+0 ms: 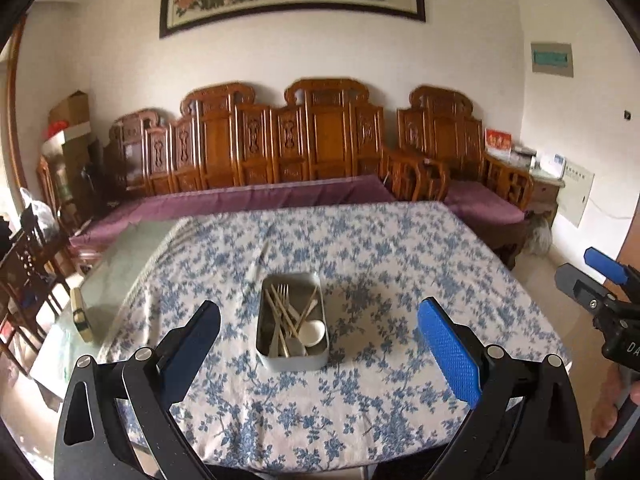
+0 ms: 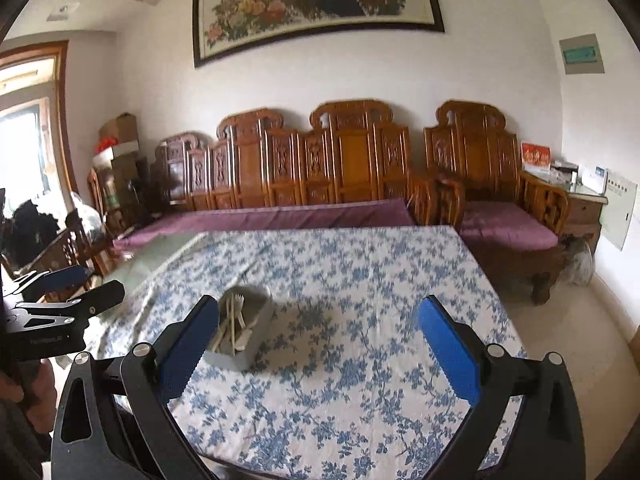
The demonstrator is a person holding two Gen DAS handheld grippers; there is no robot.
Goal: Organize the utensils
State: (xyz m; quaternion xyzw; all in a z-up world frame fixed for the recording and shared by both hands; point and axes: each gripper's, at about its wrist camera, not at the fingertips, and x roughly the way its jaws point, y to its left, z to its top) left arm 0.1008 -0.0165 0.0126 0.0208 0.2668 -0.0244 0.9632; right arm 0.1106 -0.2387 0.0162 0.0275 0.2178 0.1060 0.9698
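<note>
Both claws stood spread wide with nothing between their blue pads: the left claw (image 1: 318,344) and the right claw (image 2: 320,340) hung above the bench (image 1: 400,264), touching nothing. Beyond them, a metal tin (image 1: 293,322) on the floral cloth held the fork (image 1: 282,294), chopsticks (image 1: 280,312) and a white spoon (image 1: 314,330).

Utensils (image 1: 289,320) heaped in grey tin (image 1: 294,360)
</note>
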